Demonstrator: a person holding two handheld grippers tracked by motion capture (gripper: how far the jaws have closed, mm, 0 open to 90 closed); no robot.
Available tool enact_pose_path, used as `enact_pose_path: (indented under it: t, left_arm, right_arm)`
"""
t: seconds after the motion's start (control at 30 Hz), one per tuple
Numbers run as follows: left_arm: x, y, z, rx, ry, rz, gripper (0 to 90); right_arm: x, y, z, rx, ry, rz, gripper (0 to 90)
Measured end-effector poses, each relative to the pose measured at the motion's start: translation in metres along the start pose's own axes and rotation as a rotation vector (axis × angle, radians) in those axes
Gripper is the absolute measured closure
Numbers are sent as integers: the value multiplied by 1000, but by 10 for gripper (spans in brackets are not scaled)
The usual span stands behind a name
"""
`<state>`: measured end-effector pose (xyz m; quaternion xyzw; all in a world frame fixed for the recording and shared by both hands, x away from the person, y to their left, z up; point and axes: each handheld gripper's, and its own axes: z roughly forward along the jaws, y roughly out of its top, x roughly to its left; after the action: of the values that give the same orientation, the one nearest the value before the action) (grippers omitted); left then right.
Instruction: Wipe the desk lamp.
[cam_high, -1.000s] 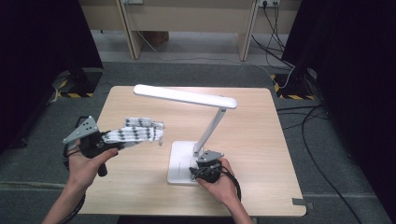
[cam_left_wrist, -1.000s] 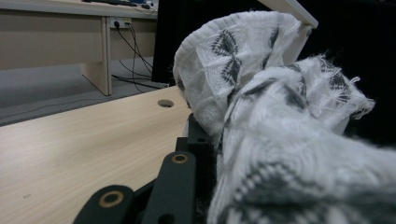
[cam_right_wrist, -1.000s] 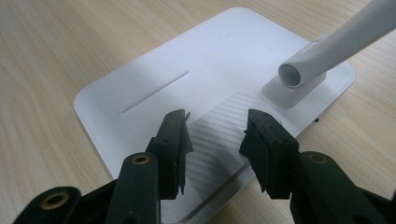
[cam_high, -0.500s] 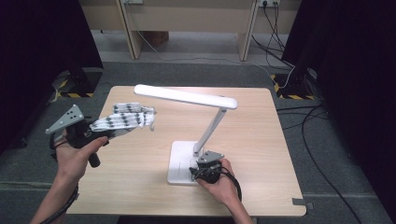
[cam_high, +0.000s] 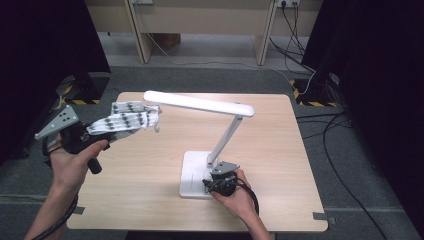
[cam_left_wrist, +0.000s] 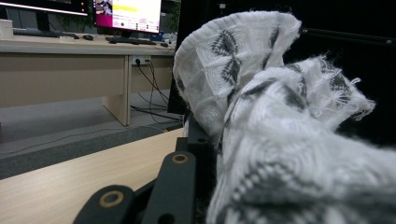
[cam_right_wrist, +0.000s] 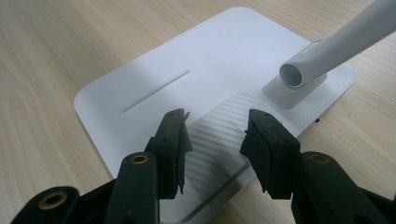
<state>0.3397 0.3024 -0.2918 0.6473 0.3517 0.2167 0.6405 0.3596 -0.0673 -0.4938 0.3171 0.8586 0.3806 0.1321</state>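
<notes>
A white desk lamp (cam_high: 210, 107) stands on the wooden table (cam_high: 280, 150), its flat base (cam_high: 192, 170) near the front and its long head stretched to the left. My left gripper (cam_high: 107, 131) is shut on a white cloth with dark patterns (cam_high: 127, 120), held in the air over the table's left edge; the cloth (cam_left_wrist: 280, 140) bulges in front of the left gripper view. My right gripper (cam_high: 212, 186) rests over the front right of the lamp base (cam_right_wrist: 187, 88). Its jaws stand apart above the ribbed patch, with nothing between them, near the arm's foot (cam_right_wrist: 299, 79).
A desk (cam_high: 200, 20) stands beyond the table, with cables (cam_high: 300, 30) on the grey floor. Yellow-black tape marks (cam_high: 310, 95) lie at the floor's sides. A monitor (cam_left_wrist: 126, 14) sits on a desk in the left gripper view.
My left gripper has lifted the cloth and carried it left, from beside the lamp base to the table's left edge. The right gripper has stayed on the lamp base.
</notes>
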Motion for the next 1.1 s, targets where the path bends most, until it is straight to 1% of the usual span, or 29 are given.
enact_pose_path:
  t: [0.17, 0.4, 0.47, 0.6, 0.77, 1.03, 1.1]
  left_arm:
    - [1, 6, 0, -9, 6, 3, 828]
    - [6, 12, -1, -12, 36, 7, 828]
    - [8, 14, -2, -11, 49, 11, 828]
    - [11, 16, -4, -21, 60, 8, 828]
    - [15, 18, -7, -25, 81, 15, 829]
    - [20, 25, -14, -50, 106, 7, 830]
    - [20, 27, -15, -55, 111, 11, 830]
  right_arm:
    - [0, 0, 0, -1, 0, -2, 582]
    - [0, 0, 0, -4, -1, -3, 584]
    - [0, -1, 0, -5, -2, -3, 584]
    - [0, -1, 0, -5, -1, -3, 584]
    - [0, -1, 0, -6, 0, -3, 585]
    - [0, -1, 0, -6, 0, -3, 586]
    - [0, -1, 0, -6, 0, -3, 586]
